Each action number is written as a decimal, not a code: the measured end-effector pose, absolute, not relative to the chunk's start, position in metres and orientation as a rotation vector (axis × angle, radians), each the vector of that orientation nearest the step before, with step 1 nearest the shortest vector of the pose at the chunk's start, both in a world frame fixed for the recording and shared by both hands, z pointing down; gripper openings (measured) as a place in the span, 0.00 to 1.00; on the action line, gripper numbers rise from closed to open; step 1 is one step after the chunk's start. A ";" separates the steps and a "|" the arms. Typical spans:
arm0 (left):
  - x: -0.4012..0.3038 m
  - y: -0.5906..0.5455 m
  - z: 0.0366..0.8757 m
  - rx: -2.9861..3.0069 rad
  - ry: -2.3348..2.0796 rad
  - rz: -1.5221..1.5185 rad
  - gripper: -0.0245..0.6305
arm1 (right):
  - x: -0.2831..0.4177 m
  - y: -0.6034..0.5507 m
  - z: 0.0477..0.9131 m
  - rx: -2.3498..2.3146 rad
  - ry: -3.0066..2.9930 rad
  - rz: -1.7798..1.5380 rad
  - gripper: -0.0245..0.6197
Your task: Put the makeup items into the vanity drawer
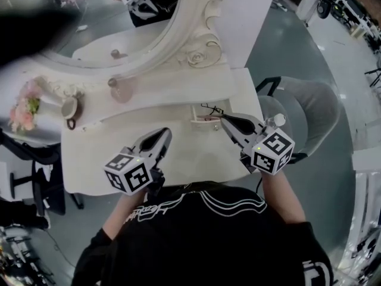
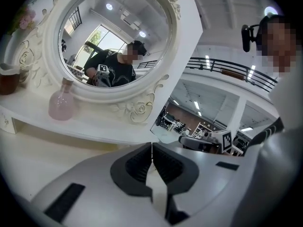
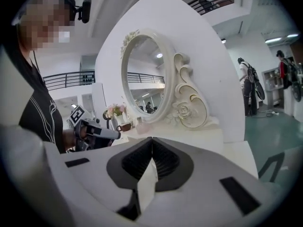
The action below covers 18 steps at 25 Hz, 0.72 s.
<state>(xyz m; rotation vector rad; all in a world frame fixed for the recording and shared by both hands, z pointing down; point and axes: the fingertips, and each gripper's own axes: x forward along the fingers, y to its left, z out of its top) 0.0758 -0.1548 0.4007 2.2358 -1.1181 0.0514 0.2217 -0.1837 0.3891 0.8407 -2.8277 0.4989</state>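
Note:
A pink glass bottle (image 1: 122,92) stands on the raised shelf of the white vanity (image 1: 178,136), below the oval mirror (image 1: 119,22). It also shows in the left gripper view (image 2: 62,105). A thin black wire item (image 1: 212,108) and a small white piece (image 1: 202,120) lie on the tabletop at the right. My right gripper (image 1: 223,117) is shut and empty, its tip right beside them. My left gripper (image 1: 166,131) hovers over the middle of the tabletop, shut with nothing in it. Both pairs of jaws meet, in the left gripper view (image 2: 152,150) and the right gripper view (image 3: 151,145). No drawer is in view.
A vase of pink flowers (image 1: 24,109) and a small cup (image 1: 70,107) stand at the shelf's left end. A grey chair (image 1: 297,115) sits to the right of the vanity. The mirror's carved frame (image 1: 202,46) rises behind the shelf. Black chair legs (image 1: 36,183) stand at the left.

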 end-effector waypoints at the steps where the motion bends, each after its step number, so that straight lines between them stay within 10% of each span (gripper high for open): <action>1: 0.077 -0.155 0.400 2.244 -1.114 0.047 0.08 | 0.225 -0.185 0.391 0.867 -2.827 0.523 0.08; 18: 0.108 -0.160 0.405 2.296 -1.008 0.072 0.08 | 0.238 -0.183 0.404 0.911 -2.854 0.613 0.08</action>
